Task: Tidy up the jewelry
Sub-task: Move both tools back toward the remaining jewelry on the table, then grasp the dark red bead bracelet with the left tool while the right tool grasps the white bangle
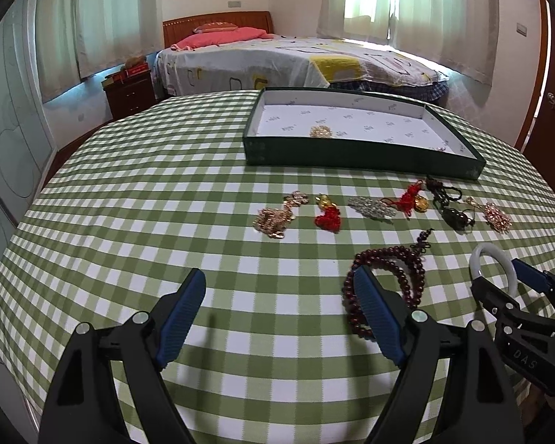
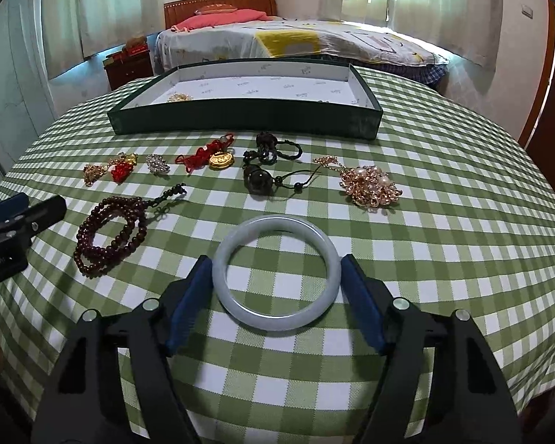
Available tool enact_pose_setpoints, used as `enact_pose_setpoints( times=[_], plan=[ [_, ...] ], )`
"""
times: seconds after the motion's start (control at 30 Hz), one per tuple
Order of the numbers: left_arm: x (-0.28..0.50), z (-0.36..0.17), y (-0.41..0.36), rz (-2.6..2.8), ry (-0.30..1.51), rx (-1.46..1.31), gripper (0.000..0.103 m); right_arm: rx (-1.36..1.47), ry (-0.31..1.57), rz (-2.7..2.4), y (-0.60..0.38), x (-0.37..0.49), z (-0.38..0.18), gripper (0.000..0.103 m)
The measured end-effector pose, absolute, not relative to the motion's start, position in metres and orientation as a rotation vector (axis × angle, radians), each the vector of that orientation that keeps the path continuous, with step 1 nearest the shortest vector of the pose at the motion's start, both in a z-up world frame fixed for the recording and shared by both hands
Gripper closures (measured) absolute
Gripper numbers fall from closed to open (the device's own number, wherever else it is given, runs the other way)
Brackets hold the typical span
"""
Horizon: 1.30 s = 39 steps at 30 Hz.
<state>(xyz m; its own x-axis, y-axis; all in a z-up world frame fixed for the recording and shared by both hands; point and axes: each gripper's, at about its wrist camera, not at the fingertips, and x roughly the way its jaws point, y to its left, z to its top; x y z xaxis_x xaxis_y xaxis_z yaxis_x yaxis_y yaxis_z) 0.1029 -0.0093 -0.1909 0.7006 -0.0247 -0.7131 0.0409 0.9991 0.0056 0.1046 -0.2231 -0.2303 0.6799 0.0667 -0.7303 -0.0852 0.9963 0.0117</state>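
Pale jade bangle [image 2: 276, 272] lies flat on the green-checked tablecloth [image 2: 444, 229], opening up, on the near side of the green tray [image 2: 240, 120]. Being round, it has no long axis. Right gripper [image 2: 276, 277] straddles it: blue fingers [image 2: 188, 299] stand on either side of the ring, against or just off its outer edge; contact cannot be told, nor whether it is pinched.

Dark red bead string [image 2: 109, 231] lies near-left of the tray, coiled in loops, long axis running from near-left to far-right, its knotted tassel end pointing toward the tray.

In a row just before the tray's near wall, left to right: gold chain cluster [image 2: 92, 172], red knot charm [image 2: 121, 170], crystal brooch [image 2: 157, 163], red cord with gold locket [image 2: 212, 155], dark cord with dark bead [image 2: 266, 168], pearl-and-gold brooch [image 2: 370, 185].

Left wrist view: left gripper [image 1: 277, 309] has its fingers wide apart, with only cloth between them; the right-hand finger overlaps the bead string [image 1: 388, 270] in this view. The bangle [image 1: 494, 264] shows only as an arc behind the right gripper [image 1: 499, 277], at the frame's right edge.

This view alone looks well into the tray [image 1: 351, 151]: a small gold piece [image 1: 320, 131] lies on its white floor near the left end, and a tiny pinkish item, too small to identify, sits by the near wall at right. Right wrist view shows the gold piece [image 2: 179, 97] only partly, and alone shows the bangle whole.
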Motion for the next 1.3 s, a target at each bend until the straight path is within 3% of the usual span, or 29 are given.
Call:
enact_pose_setpoints(
  times=[1.3],
  plan=[
    [0.123, -0.210, -0.074, -0.162, 0.832, 0.051, 0.022, 0.079, 0.811, 0.033, -0.267, 0.099, -0.226, 0.034]
  ],
)
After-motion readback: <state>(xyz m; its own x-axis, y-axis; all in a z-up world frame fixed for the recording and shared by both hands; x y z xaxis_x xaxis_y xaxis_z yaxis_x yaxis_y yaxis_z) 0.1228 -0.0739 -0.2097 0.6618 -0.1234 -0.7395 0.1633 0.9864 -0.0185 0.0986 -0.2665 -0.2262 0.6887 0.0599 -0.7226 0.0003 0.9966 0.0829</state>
